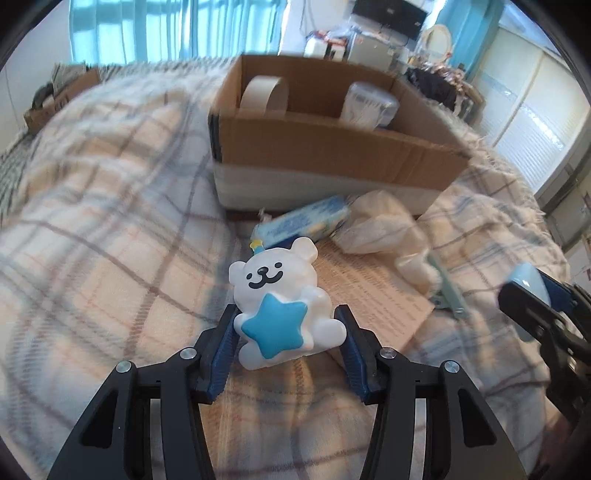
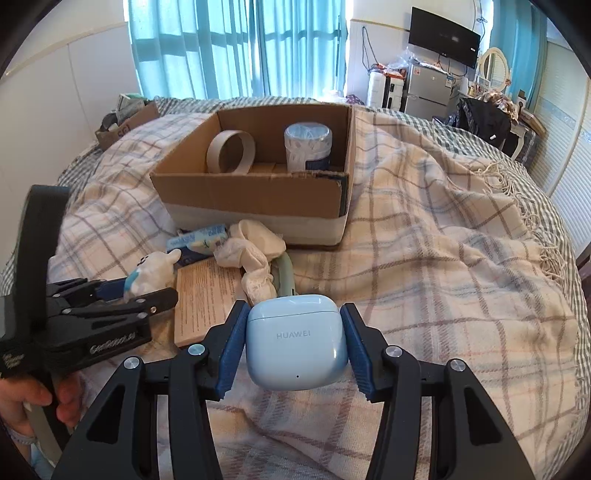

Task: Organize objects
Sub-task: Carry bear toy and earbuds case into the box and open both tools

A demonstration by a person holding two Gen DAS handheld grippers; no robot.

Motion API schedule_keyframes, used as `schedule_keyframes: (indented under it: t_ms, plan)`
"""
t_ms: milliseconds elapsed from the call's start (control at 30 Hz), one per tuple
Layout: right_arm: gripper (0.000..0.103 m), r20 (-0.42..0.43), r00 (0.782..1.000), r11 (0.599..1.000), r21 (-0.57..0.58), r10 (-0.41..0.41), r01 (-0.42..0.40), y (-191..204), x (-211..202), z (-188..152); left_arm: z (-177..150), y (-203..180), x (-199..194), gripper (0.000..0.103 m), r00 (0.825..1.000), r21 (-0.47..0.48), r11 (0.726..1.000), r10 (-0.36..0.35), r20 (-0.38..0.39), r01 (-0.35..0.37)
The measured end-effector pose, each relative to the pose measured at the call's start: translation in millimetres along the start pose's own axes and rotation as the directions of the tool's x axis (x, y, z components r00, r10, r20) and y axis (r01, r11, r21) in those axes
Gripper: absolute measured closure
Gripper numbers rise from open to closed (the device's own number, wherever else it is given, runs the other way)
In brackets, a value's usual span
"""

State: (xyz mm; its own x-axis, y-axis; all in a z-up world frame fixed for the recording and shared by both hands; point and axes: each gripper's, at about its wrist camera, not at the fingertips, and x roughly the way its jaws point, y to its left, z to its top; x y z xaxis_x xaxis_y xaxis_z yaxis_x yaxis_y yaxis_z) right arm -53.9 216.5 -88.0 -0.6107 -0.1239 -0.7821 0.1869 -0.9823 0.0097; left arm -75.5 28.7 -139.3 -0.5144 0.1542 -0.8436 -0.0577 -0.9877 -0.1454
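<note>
Already the left claw [image 1: 286, 326] has its blue pads against both flanks of the white bear figure [image 1: 282, 295], lifted above the plaid blanket [image 1: 110, 229]. Alongside, the right claw [image 2: 293, 339] pinches the pale blue earbud case [image 2: 297, 343]. Ahead stands the open cardboard box [image 2: 258, 192], with loose items crowding its near edge; wide bare blanket lies toward the bed's right edge.

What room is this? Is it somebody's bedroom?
Most likely a bedroom: a bed under a plaid blanket, blue curtains at the window, and a vanity mirror near the wall-mounted TV.
</note>
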Motion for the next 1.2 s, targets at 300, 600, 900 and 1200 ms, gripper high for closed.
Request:
schedule_keyframes:
  t_ms: [300,600,900,1200]
  plan:
    - [0.053,0.080,0.997,1.000,0.007,0.005,-0.006,-2.1,-20.3,32.5,45.3,-3.1,-73.7,0.051,0.977,0.033,0.999,-0.036,0.212,0.030]
    - [0.053,0.163,0.986,1.000,-0.015,-0.023,0.026,-0.5,-66.5,91.5,96.5,-14.0,-122.8,0.051,0.949,0.082,0.996,-0.045,0.312,0.020]
    - [0.053,0.198,0.980,1.000,-0.020,0.023,-0.020,-2.6,-67.8,139.8,137.9,-22.6,-111.4,0.050,0.944,0.112,0.994,-0.036,0.329,-0.002]
    - [0.053,0.146,0.987,0.997,-0.012,0.074,-0.073,-10.0,-12.1,169.2,154.9,-10.0,-51.4,0.050,0.966,0.096,0.995,-0.007,0.259,-0.018]
